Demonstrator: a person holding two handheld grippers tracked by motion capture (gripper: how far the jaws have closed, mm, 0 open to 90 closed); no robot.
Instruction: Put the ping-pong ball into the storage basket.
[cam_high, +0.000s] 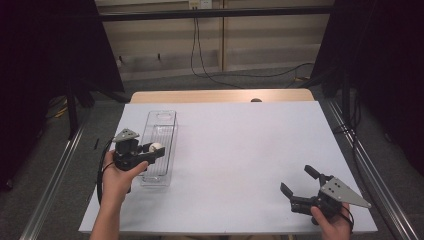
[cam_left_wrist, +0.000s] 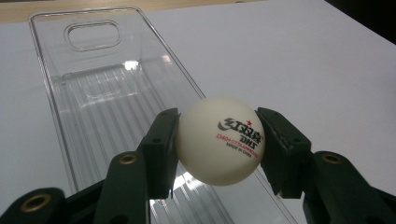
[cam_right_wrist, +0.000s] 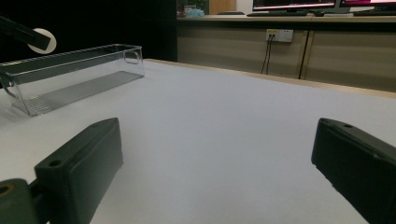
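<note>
Ping-pong ball clamped in left tongs above clear tray, red-black print legible close up, right tongs spread wide.

Each black claw carries brass-ringed screw holes, a grey triangular plate, and a trailing cable.

There is one white DHS table tennis ball and one clear plastic bin. Two handheld grippers are on show, a left gripper and a right gripper, over one white table.

Surface: we see a white table, wooden strip along far edge.
On it: clear plastic tray, near table's left edge, lengthwise.
</note>
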